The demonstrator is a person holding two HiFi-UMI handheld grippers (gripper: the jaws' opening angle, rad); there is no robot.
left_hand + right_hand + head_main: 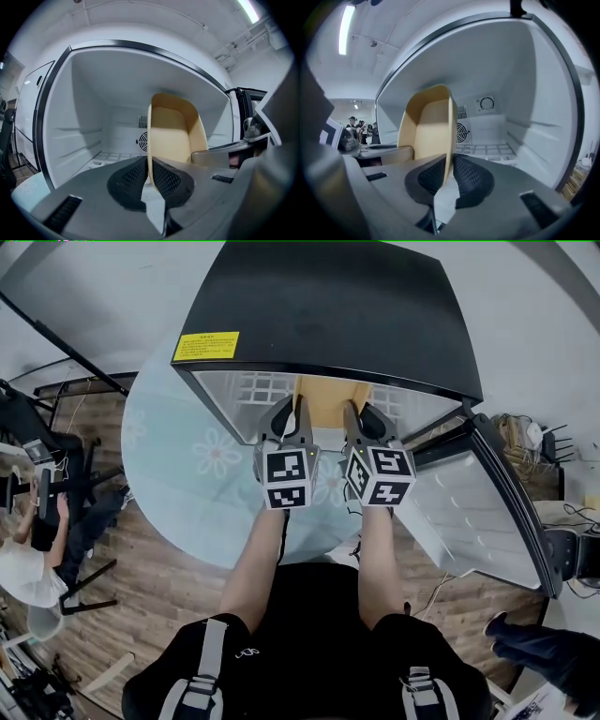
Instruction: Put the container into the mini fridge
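Nearest the head camera are the person's two forearms, each ending in a gripper with a marker cube, both reaching forward to the mouth of the mini fridge (328,306). Left gripper (150,176): jaws clamped on the thin left wall of the container (173,136), black ribbed pads pressing on either face of it. Right gripper (449,176): jaws likewise clamped, on the right wall. Container: a plain tan, smooth-sided tub with rounded corners, its open side toward the head camera. It is held level between the two grippers. Long axis: it runs away from the person, straight into the cavity, with the far end already under the front edge of the black fridge top. Whether its base touches the fridge floor cannot be told. Cavity: white, with ledges moulded into both side walls and open room on each side of the tub. A round fan grille (463,132) and a dial (486,103) are set in the back wall, well beyond the far end. Door (478,502): swung open to the person's right, clear of the right gripper. Fridge base: stands on a pale round counter (178,474) with a flower pattern.
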